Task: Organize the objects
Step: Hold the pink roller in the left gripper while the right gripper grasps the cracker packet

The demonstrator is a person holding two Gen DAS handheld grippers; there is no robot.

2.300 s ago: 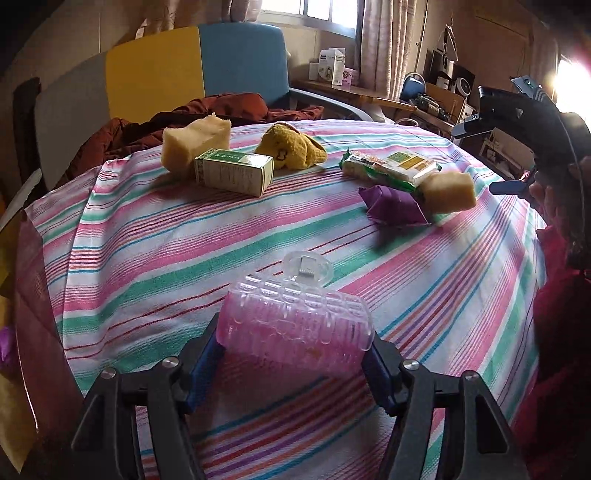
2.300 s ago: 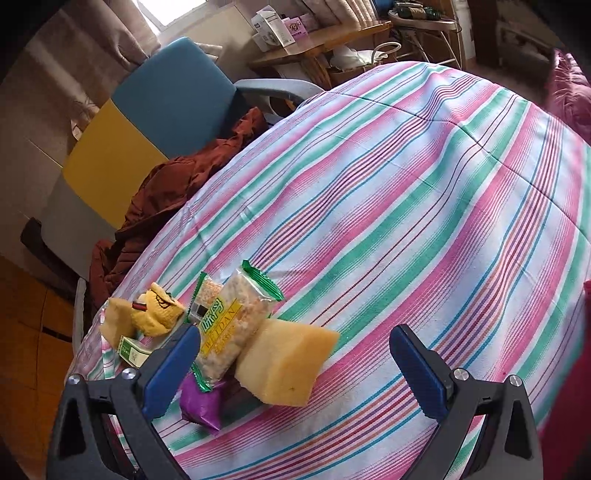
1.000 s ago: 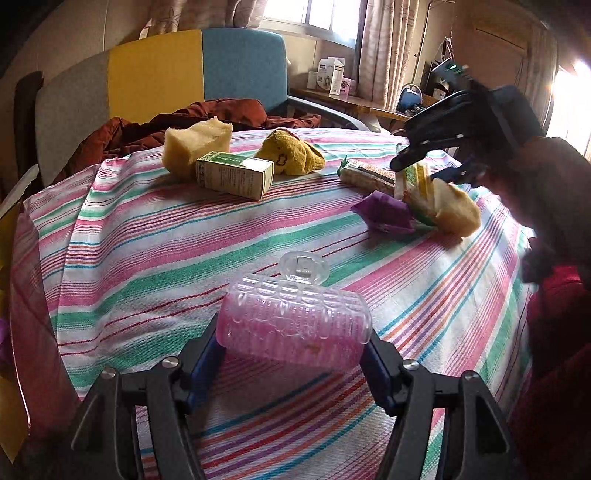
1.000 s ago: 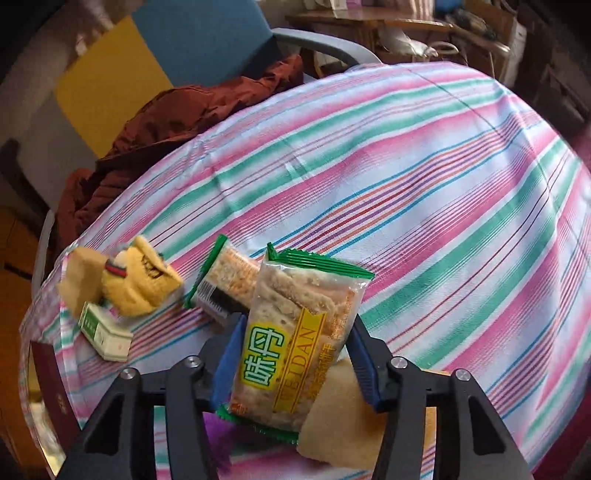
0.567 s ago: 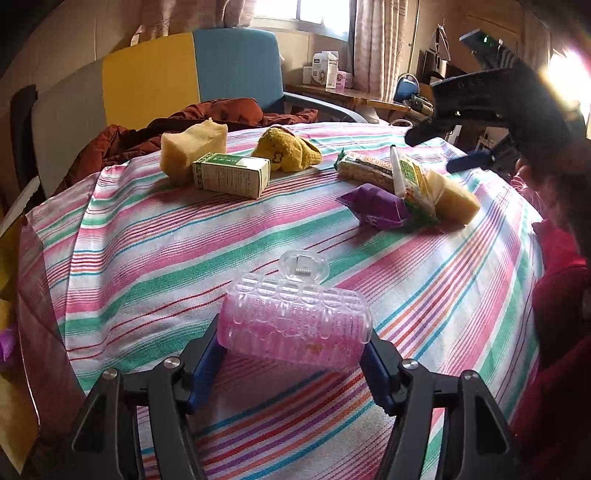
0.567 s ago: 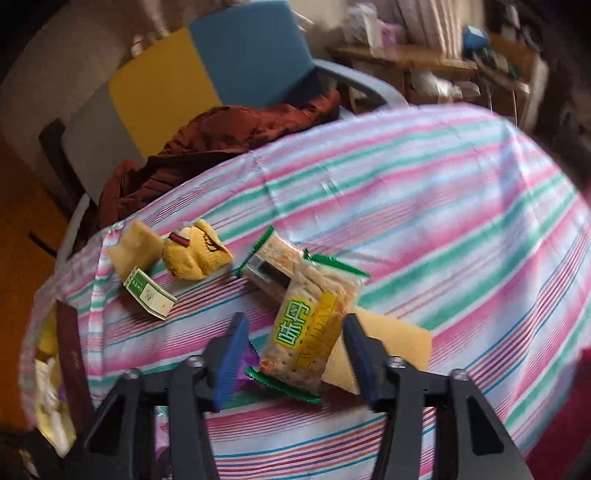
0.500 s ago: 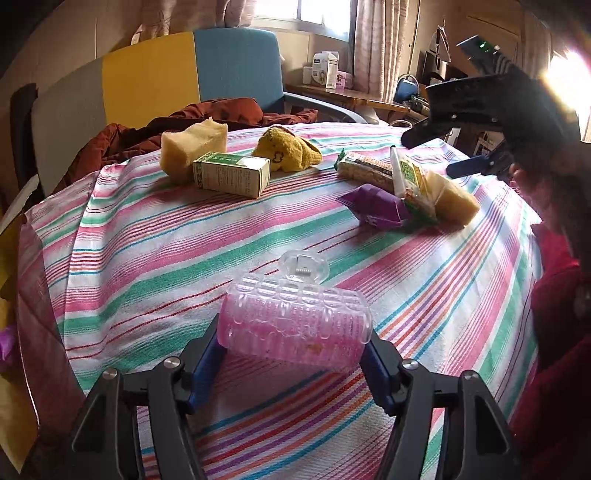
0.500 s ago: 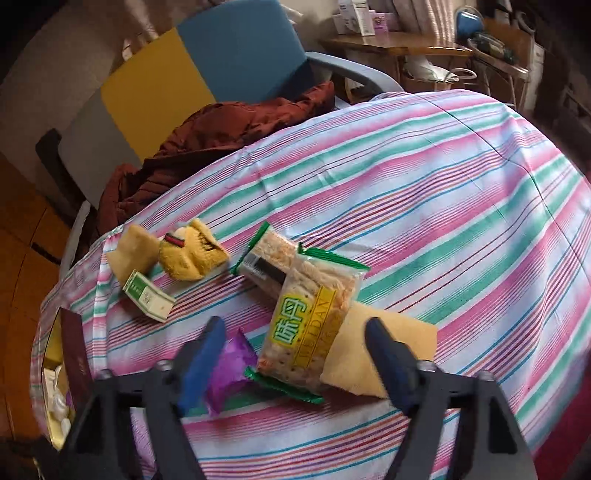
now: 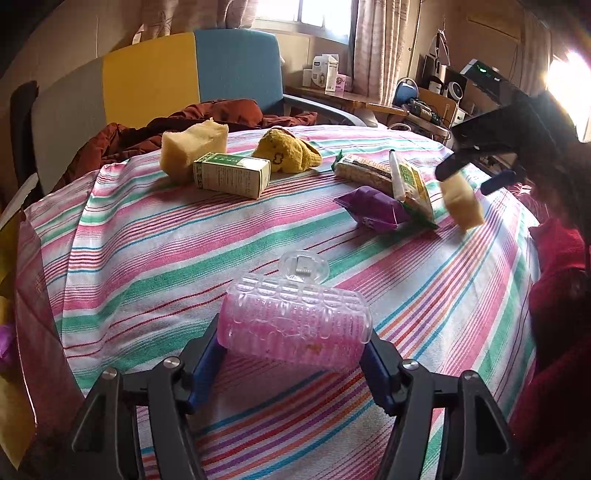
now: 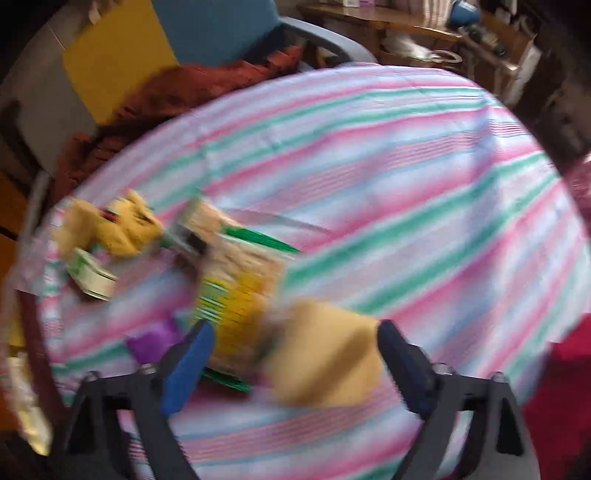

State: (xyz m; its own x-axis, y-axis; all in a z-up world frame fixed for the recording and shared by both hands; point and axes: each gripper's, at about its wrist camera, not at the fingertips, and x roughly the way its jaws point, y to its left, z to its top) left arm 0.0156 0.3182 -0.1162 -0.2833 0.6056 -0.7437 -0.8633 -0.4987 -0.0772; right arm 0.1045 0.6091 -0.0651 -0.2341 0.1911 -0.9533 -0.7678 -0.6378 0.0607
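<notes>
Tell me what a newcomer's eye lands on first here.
The pink ribbed bottle clamped in the left gripper, low and centre in its own view. Beyond it, the striped tablecloth carries snack packets and sponges, with the right gripper open above them.

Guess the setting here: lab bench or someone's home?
Likely a home living room: round table under a striped cloth, an armchair with a coat thrown over it, a curtained window, and a cluttered side desk.

Left gripper (image 9: 293,360) clamped, right gripper (image 10: 295,363) spread wide.
</notes>
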